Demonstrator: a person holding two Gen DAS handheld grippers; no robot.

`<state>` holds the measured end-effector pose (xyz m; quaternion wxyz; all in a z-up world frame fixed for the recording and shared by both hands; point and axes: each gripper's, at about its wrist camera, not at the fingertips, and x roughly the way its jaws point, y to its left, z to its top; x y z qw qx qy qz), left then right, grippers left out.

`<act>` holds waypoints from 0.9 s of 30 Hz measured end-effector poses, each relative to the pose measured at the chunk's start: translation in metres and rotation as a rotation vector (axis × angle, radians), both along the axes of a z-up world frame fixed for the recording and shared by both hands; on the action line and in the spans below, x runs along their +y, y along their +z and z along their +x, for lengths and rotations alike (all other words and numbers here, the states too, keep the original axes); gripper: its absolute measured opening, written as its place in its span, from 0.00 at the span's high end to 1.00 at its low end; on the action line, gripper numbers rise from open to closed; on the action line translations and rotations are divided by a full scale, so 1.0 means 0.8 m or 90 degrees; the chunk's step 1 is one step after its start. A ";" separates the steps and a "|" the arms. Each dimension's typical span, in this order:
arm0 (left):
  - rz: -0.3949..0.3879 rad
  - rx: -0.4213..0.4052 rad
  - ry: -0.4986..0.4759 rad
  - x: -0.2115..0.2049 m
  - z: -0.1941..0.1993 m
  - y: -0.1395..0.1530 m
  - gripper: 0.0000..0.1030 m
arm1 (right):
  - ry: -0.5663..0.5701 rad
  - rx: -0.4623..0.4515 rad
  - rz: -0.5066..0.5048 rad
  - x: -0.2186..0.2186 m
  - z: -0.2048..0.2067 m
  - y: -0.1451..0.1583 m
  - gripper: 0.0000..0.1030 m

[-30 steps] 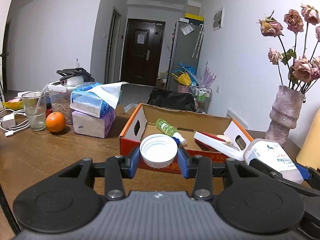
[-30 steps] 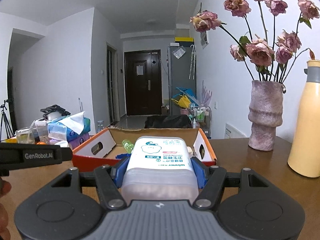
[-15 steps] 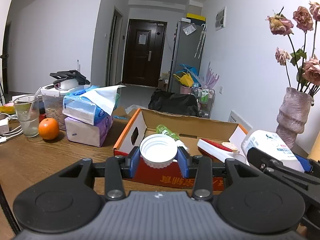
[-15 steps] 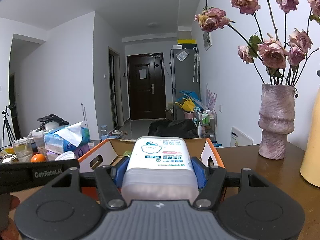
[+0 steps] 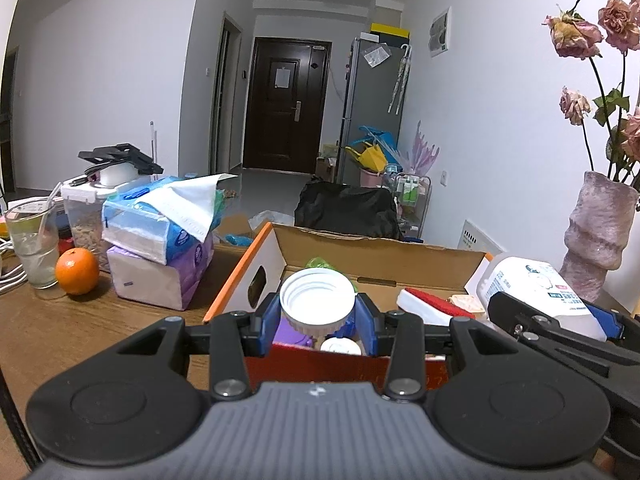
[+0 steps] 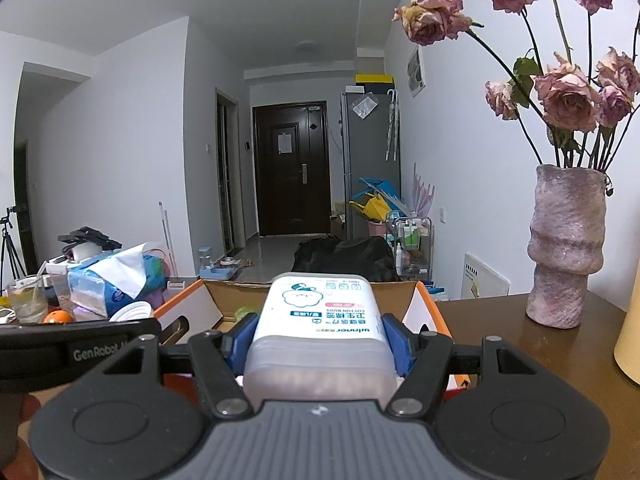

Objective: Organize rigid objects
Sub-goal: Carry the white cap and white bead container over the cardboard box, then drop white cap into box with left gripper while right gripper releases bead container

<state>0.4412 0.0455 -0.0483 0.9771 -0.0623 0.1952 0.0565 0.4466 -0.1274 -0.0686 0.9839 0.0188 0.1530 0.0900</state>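
A white ribbed lid [image 5: 317,300] is clamped between the blue pads of the left hand-held gripper [image 5: 318,318], just over the near wall of an open cardboard box [image 5: 256,256]. A white tub of cotton buds [image 6: 324,328] is gripped across its sides by the right hand-held gripper [image 6: 322,340], also at the near wall of that box, beside the left one. Inside the box a green bottle [image 5: 320,263] and a red-and-white brush [image 5: 436,304] are seen. Stacked tissue packs [image 5: 160,248], an orange [image 5: 77,271] and a glass [image 5: 32,248] are set toward the left edge of the wooden surface [image 5: 60,320]; a vase [image 6: 566,248] of dried roses is placed toward the right edge.
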 end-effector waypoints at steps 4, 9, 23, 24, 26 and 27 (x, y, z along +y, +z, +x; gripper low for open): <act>0.004 -0.004 -0.003 -0.004 0.012 -0.001 0.60 | -0.003 0.004 -0.003 0.001 0.016 -0.003 0.37; 0.011 -0.006 -0.003 -0.009 0.030 -0.001 0.60 | -0.009 0.011 -0.004 -0.002 0.039 -0.006 0.37; 0.017 0.012 0.004 -0.001 0.087 -0.013 0.60 | -0.007 0.021 -0.004 -0.006 0.096 -0.014 0.37; 0.018 0.013 0.005 -0.001 0.090 -0.014 0.60 | -0.007 0.020 -0.003 -0.006 0.099 -0.014 0.37; 0.020 0.015 0.007 0.000 0.095 -0.016 0.60 | -0.007 0.020 -0.002 -0.007 0.105 -0.013 0.37; 0.021 0.016 0.007 0.000 0.098 -0.016 0.60 | -0.006 0.019 -0.002 -0.007 0.107 -0.013 0.37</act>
